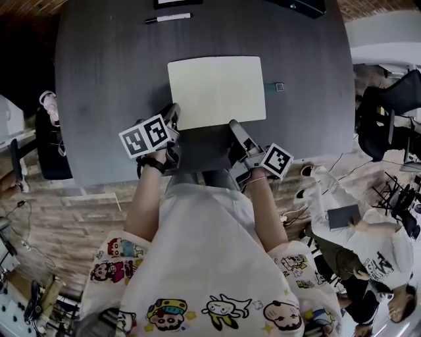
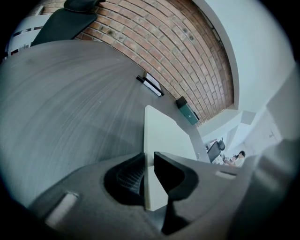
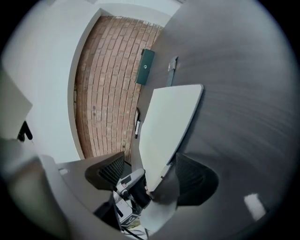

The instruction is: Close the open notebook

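The left gripper [image 2: 149, 160] has its jaws drawn nearly together on the near left corner of the notebook [image 1: 217, 91], pinching a thin cream leaf seen almost edge-on. The right gripper [image 3: 150, 173] stands with jaws spread wide; the leaf's near right corner passes between them, lying against the lower jaw and clear of the upper. The notebook lies in the middle of the dark grey table [image 1: 99, 79], toward the person's side, and its cream leaf appears raised off the tabletop (the right gripper view shows it tilted above the grey surface). A small teal object [image 1: 279, 87] lies near the notebook's right edge, not touching it. A marker [image 1: 168, 18] rests well apart at the table's far side, and a green box [image 3: 146, 66] sits toward the brick wall [image 2: 187, 51]. Beyond the table's right rim stand a black office chair [image 1: 395, 99] and, further back, a seated person [image 1: 368, 243].
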